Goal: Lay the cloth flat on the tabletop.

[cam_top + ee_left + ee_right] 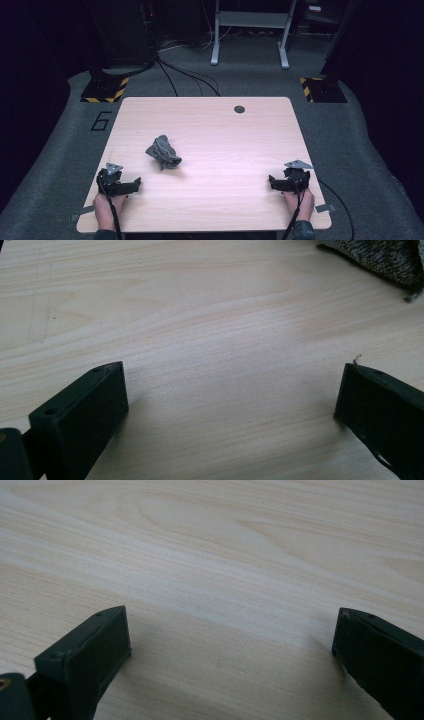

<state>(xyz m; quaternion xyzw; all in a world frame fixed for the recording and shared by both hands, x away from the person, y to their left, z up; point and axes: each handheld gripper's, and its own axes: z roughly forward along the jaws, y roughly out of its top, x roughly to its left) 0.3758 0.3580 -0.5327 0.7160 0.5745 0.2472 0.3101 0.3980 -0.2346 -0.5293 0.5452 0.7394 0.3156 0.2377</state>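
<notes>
Left gripper rests low at the near-left corner of the light wood-grain table, jaws spread wide with nothing between them. Its own view shows bare wood in the gap and the two black jaws well apart.

Target looks like the crumpled grey knitted cloth, bunched in a loose heap left of table centre, forward and right of the left gripper, near it but not touching. Its edge shows at the top-right corner of the left gripper view.

Right gripper sits at the near-right corner, jaws equally wide, empty, over plain wood. Well apart from the cloth.

Risks as I read them:
- Cloth is a lump with no clean edge showing. A pinch from the left side likely takes several layers at once, so it lifts as a wad instead of opening out.
- Coming in too low: jaw tips drag on the wood and push the heap away rather than closing on it. Light fabric will slide easily on that smooth top.
- Shallow bite on one loose fold: fabric slips out on lift.
- Right gripper has the longer reach; if both go in together they could meet over the heap and crowd each other.
- Trailing cable from the left gripper lies by the near edge; could snag the hand on a fast reach.
</notes>
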